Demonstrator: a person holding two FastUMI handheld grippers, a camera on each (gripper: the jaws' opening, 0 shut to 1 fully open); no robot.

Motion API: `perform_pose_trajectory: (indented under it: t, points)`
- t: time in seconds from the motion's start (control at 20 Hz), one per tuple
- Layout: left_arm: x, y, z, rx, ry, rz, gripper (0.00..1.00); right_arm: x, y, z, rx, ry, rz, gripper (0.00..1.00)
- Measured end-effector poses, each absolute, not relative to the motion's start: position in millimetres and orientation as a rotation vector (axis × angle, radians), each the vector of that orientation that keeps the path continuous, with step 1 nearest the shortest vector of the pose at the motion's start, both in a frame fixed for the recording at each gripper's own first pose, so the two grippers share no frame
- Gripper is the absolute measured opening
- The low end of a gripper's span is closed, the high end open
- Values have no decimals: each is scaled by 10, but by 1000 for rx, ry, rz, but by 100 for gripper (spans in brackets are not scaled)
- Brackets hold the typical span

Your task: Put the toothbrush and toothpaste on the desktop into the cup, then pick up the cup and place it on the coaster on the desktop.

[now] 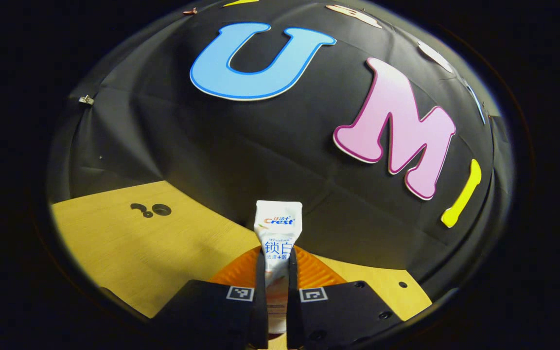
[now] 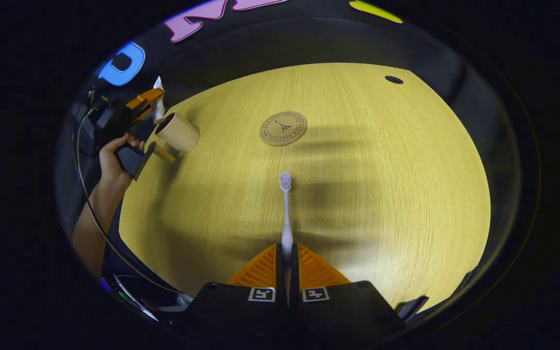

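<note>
Toothpaste tube stands upright between the two fingers of the left gripper, which press on it from both sides; its crimped flat end points up toward the black cloth wall, and its lower part is hidden between the fingers; behind it lies the pale wooden bench.

In the right gripper view, the right gripper is clamped on the handle of a white toothbrush; the brush points straight ahead from the fingers, bristle head farthest away, above the bench; whether it touches the wood I cannot tell.

Beyond the brush head a round cork coaster lies flat on the bench, well apart from the brush.

Far to the left of that view a tan cup with a dark inside stands near the bench edge, its mouth turned toward the left gripper, which a person's hand holds just beside and above the cup; the toothpaste shows there as a small white shape over the cup's rim.
</note>
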State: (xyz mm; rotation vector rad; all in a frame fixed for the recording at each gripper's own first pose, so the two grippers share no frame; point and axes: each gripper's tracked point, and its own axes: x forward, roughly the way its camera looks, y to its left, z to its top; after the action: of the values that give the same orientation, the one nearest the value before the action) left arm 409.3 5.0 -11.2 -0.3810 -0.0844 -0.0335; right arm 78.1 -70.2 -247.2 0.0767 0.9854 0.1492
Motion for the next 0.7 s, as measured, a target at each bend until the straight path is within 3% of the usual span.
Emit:
perform_pose_trajectory:
  t: [0.2, 0.4, 0.5, 0.7]
  points:
    - [4113, 61, -346, -366, -48, 5, 23, 806, -677, -2499, 70, 984, 155, 5]
    - [3880, 55, -421, -364, -9, -6, 34, 878, -583, -2446, 71, 954, 174, 5]
    - [3601, 99, -308, -331, -12, -1, 100, 940, -501, -2373, 71, 921, 194, 5]
    - [2885, 319, -172, -219, -12, 62, 98, 1125, -263, -2151, 93, 835, 241, 5]
